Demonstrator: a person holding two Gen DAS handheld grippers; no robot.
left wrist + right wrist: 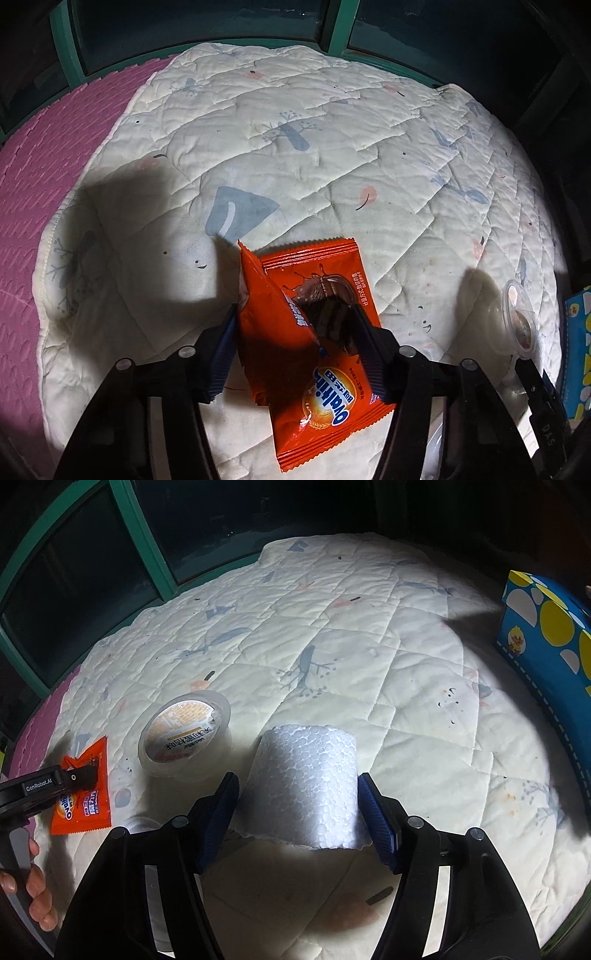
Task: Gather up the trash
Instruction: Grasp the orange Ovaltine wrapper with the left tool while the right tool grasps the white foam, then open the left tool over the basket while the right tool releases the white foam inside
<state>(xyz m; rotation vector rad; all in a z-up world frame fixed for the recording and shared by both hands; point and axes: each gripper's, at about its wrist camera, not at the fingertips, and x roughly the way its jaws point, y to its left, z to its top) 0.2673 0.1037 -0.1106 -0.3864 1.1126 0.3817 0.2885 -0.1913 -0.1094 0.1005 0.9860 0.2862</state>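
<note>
While the quilt [369, 635] carries everything, the foam piece [306, 779] sits between the right gripper's [295, 805] wide fingers and could crumble. Left of it, the left gripper [295, 332] straddles the orange wrapper [317, 332], unclamped; it may slide.

Blue box [546, 627] cut off by frame edge (rt side).
</note>
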